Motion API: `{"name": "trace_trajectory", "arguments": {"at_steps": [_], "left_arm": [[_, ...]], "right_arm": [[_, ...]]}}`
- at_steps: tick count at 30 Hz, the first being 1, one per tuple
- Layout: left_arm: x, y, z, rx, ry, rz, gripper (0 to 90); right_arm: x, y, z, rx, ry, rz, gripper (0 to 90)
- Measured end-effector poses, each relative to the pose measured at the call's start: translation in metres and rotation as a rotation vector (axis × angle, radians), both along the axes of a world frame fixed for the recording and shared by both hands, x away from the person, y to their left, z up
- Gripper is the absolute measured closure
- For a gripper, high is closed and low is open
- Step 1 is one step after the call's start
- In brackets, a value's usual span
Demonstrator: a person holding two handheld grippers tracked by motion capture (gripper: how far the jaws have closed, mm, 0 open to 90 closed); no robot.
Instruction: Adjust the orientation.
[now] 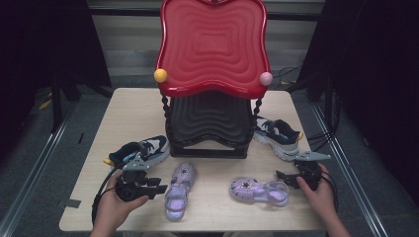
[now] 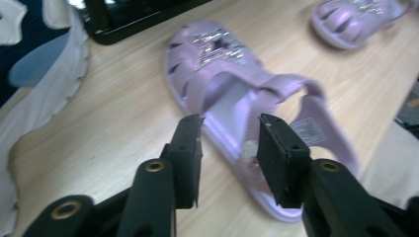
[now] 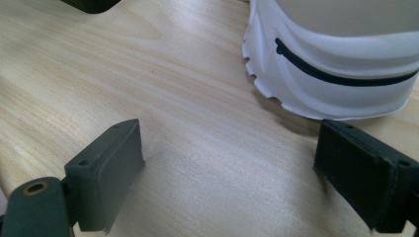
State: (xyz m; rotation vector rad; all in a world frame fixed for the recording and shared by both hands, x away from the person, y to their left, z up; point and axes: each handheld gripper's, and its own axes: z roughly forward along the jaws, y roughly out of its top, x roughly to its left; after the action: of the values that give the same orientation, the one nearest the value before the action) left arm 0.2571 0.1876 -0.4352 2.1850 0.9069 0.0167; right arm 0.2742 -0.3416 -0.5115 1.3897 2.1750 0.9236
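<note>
**Room and backdrop**

Light wood-grain table [image 1: 138, 111] sat on grey floor [image 1: 34, 163] with metal rails [image 1: 29, 175] on both sides. Black curtains [image 1: 380, 64] hung left and right. Pale slatted wall [image 1: 126, 44] behind. Cables [image 1: 289, 74] lay back right.

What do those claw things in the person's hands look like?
Each hand holds a black claw with two flat, blocky jaws with small screw holes. The left claw and right claw each carry a grey three-cornered plate on top. A black cable loops from the left one. The forearms are bare, with no sleeves.
</note>
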Motion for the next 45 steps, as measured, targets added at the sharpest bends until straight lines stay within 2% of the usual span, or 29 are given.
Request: {"name": "trace_trajectory", "arguments": {"at_steps": [3, 5, 9, 13, 15, 20, 22, 26, 30, 32, 36, 39, 40, 43, 45], "left_arm": [[-0.003, -0.006, 0.0, 0.007, 0.0, -0.017, 55.5], [-0.003, -0.009, -0.003, 0.01, 0.013, -0.029, 55.4], [-0.003, -0.013, -0.01, 0.042, 0.004, -0.022, 54.7], [-0.002, -0.013, -0.02, 0.042, 0.013, -0.008, 55.0], [-0.001, -0.013, -0.022, 0.024, 0.023, -0.001, 55.8], [-0.001, -0.01, -0.019, 0.069, -0.019, -0.006, 62.6], [0.0, -0.007, -0.018, 0.067, -0.021, -0.001, 66.6], [0.002, -0.005, -0.02, 0.053, -0.024, 0.01, 67.0], [0.004, -0.002, -0.02, 0.082, -0.046, 0.022, 67.4], [0.004, 0.001, -0.021, 0.055, -0.036, 0.029, 68.5], [0.003, -0.002, -0.02, 0.06, -0.034, 0.012, 68.6], [0.002, -0.006, -0.02, 0.084, -0.034, -0.008, 68.6], [0.002, -0.007, -0.021, 0.077, -0.026, -0.014, 68.5], [0.003, -0.006, -0.023, 0.079, -0.02, 0.0, 67.2], [0.005, -0.004, -0.025, 0.051, -0.026, 0.026, 64.9]], "right_arm": [[0.0, 0.0, 0.0, -0.002, -0.002, 0.001, 10.5], [0.0, 0.0, 0.0, -0.002, -0.002, 0.001, 10.5], [0.0, 0.0, 0.0, -0.002, -0.002, 0.002, 10.5], [0.0, 0.0, 0.0, -0.001, -0.002, 0.002, 10.5], [0.0, 0.0, 0.0, -0.002, -0.002, 0.001, 10.5], [0.0, 0.0, 0.0, -0.001, -0.002, 0.003, 10.5], [0.0, 0.0, 0.0, -0.001, -0.001, 0.002, 10.5], [0.0, 0.0, 0.0, 0.0, -0.001, 0.002, 10.5], [0.0, 0.0, 0.0, -0.002, -0.002, 0.001, 10.5], [0.0, 0.0, 0.0, -0.001, -0.001, 0.002, 10.5], [0.0, 0.0, 0.0, -0.002, -0.002, 0.001, 10.5], [0.0, 0.0, 0.0, -0.001, -0.001, 0.002, 10.5], [0.0, 0.0, 0.0, -0.001, -0.002, 0.003, 10.5], [0.0, 0.0, 0.0, -0.001, -0.001, 0.002, 10.5], [0.0, 0.0, 0.0, -0.002, -0.002, 0.002, 10.5]]}}
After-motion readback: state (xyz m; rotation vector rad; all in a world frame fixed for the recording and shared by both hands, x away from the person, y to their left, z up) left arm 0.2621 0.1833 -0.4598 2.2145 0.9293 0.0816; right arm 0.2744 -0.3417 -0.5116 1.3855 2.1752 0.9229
